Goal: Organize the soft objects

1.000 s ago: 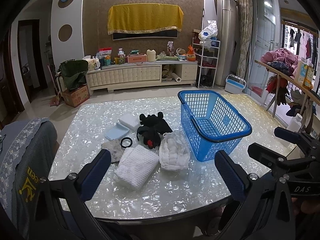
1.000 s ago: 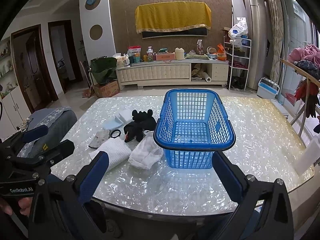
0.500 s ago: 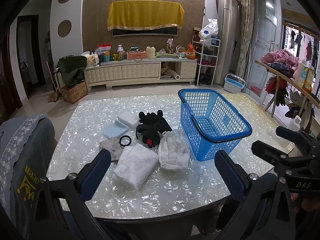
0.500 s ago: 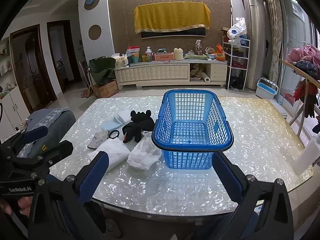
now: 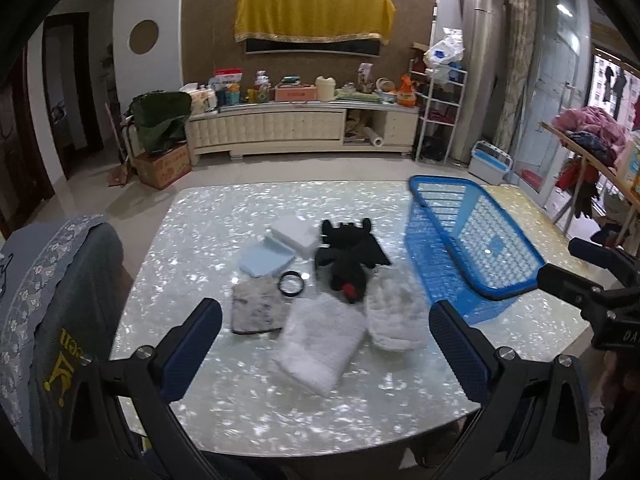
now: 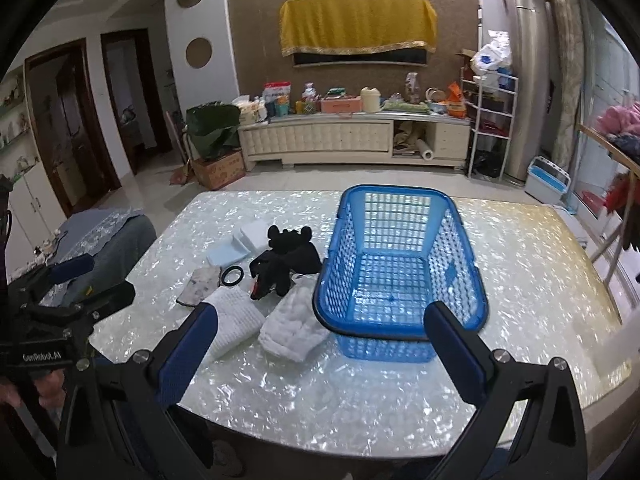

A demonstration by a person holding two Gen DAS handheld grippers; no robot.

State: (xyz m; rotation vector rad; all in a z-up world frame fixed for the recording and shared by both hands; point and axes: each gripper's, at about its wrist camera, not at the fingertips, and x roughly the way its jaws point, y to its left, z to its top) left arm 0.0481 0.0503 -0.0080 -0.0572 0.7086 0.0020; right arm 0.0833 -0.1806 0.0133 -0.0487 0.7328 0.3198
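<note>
table seemingly pearly, living room

Both tools are held level, side by side: the left tool and the right tool each have their blue-padded fingers spread wide apart, gripping nothing, pointing forward.

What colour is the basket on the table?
Blue, an open lattice; the basket shows best in the right wrist view.

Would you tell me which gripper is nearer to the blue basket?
Right. The right gripper faces the blue basket head-on, while the left gripper points at the white towel beside it.
</note>
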